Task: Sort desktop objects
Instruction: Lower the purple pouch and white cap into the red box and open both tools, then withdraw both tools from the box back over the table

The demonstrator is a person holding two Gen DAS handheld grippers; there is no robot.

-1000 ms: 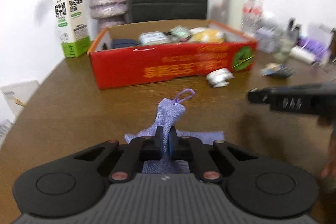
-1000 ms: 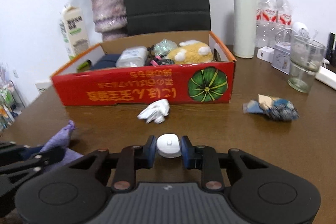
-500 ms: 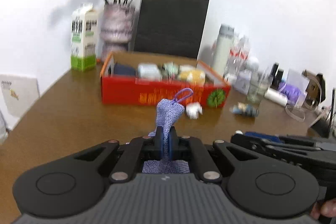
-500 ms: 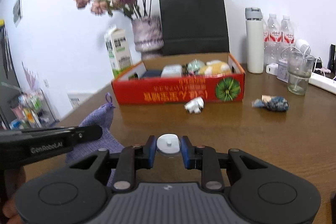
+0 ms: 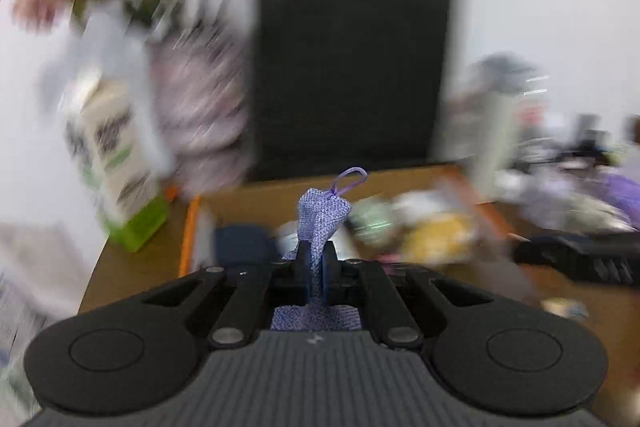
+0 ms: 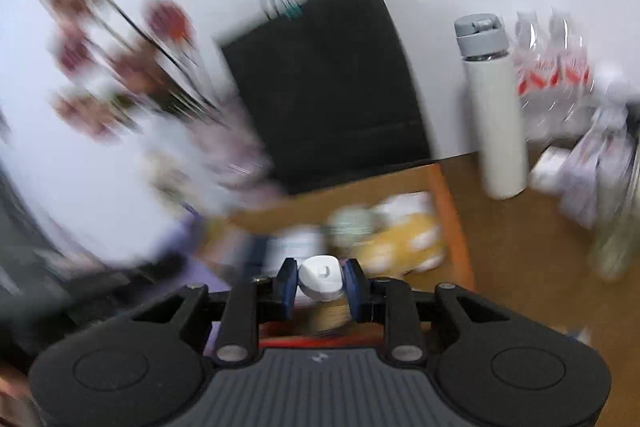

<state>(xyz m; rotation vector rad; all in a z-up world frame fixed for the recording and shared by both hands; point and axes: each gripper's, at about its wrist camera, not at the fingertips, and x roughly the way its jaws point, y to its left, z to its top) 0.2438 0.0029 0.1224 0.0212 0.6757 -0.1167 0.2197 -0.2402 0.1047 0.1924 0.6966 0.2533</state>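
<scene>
Wooden table (image 6: 520, 235); white flask (image 6: 496, 107) right-view only.

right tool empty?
No. The right tool is shut on a small white object, held between its blue pads above the red box.

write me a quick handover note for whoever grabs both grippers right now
Left gripper: shut on the lilac knitted drawstring pouch, held in the air near the red cardboard box.
Right gripper: shut on the small white rounded plastic gadget, over the box's near wall.
Done: both items picked up.
Left: release both into the box; frames are too blurred to check what else lies on the brown wooden table.
</scene>
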